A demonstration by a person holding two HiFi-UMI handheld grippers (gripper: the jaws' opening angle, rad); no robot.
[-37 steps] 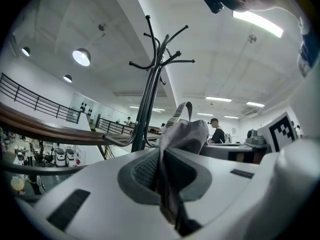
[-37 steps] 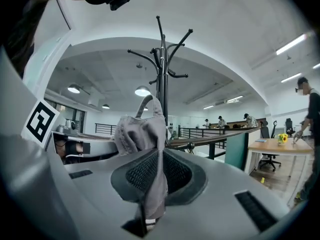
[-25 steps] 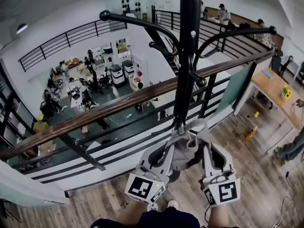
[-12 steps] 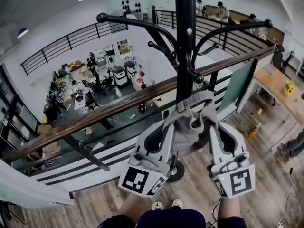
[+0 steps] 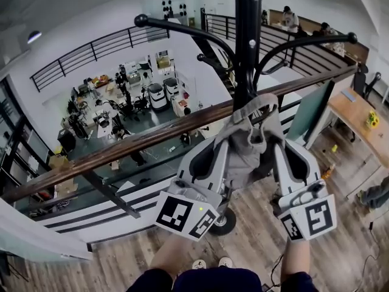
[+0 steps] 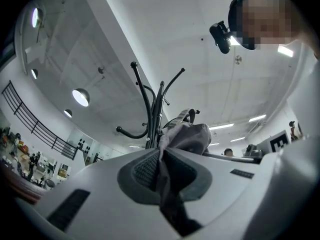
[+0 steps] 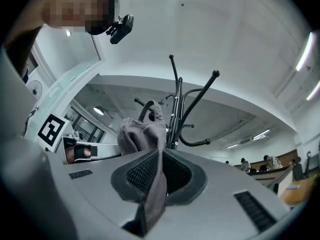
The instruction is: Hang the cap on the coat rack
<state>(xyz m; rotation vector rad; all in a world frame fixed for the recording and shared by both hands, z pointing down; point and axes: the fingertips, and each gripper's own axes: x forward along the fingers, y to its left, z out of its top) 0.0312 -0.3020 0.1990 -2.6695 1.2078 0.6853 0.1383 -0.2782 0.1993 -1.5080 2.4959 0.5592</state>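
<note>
The left hand-held gripper (image 5: 226, 146) and right hand-held gripper (image 5: 276, 148) pinch the cap (image 5: 249, 135) below the coat rack (image 5: 246, 41) hooks at frame top, so releasing now would likely drop it.

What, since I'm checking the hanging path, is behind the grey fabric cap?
The black metal coat rack pole, with the brown wooden handrail beyond. The grey fabric cap covers the pole's middle stretch.

The cap (image 5: 247, 151) is soft grey cloth. The rack (image 5: 248, 41) is smooth black metal. The rail (image 5: 152, 137) is shiny brown wood.
</note>
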